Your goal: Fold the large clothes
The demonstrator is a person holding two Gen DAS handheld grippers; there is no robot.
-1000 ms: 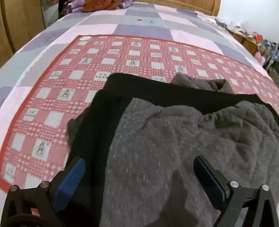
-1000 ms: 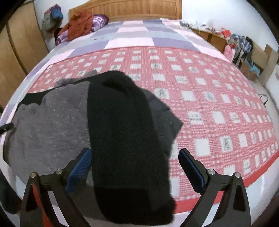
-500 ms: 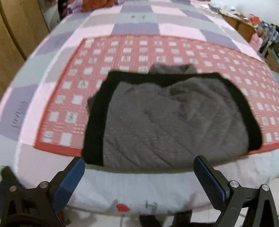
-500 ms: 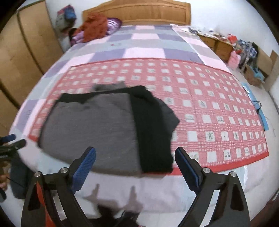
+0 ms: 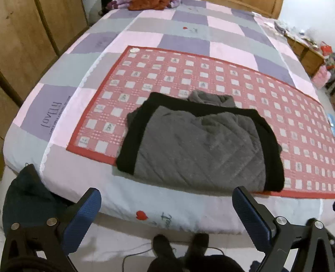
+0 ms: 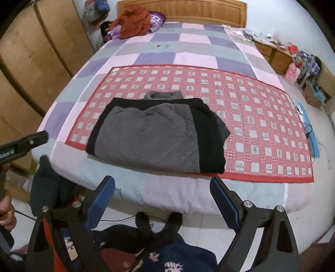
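A grey and black garment (image 5: 199, 142) lies folded into a rectangle on the red checked mat (image 5: 178, 69) near the bed's front edge; it also shows in the right wrist view (image 6: 155, 134). A grey collar (image 5: 211, 98) pokes out at its far side. My left gripper (image 5: 165, 200) is open and empty, held back off the bed over the floor. My right gripper (image 6: 162, 190) is open and empty, also back from the bed. The left gripper's body (image 6: 23, 144) shows at the left edge of the right wrist view.
The bed (image 5: 184, 37) has a pink, purple and grey checked cover. A wooden wardrobe (image 6: 31, 62) stands at left, a headboard (image 6: 182, 10) at the back with clothes (image 6: 134, 22) piled there. Cluttered drawers (image 6: 276, 54) stand at right. Dark clothes (image 5: 27, 200) lie on the floor.
Both grippers have pulled back and up from the garment, off the bed edge. The folded garment stays in place on the mat. Both stay open.
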